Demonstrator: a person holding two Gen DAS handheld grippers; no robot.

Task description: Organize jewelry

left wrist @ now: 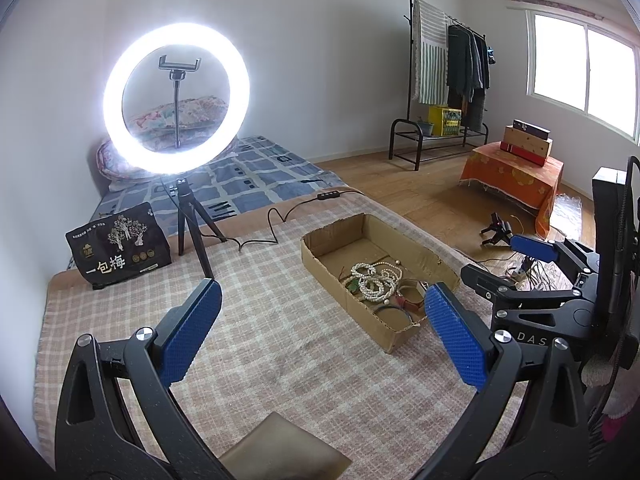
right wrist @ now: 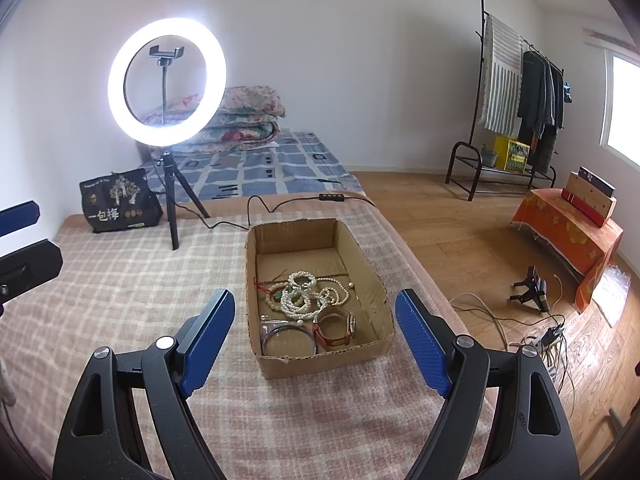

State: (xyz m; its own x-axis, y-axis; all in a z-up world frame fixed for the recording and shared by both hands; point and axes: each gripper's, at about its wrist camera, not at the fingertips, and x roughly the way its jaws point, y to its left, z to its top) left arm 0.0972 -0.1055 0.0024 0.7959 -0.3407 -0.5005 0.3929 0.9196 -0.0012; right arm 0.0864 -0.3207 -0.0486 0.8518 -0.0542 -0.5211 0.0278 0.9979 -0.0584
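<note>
both claws stand with their blue pads wide apart and nothing between them: the left gripper (left wrist: 322,324) over the checked blanket (left wrist: 248,340), the right gripper (right wrist: 316,336) just short of the cardboard box (right wrist: 374,346). that box sits on the blanket near its right edge, its near end facing the right claw. inside, toward the near end, lie a tangle of pearl strands (right wrist: 310,294), a brown-strapped watch (right wrist: 334,328) and a bangle (right wrist: 288,340) in the near left corner. a lit ring light (right wrist: 167,82) stands at the blanket's far edge beside a black bag (right wrist: 116,200).
</note>
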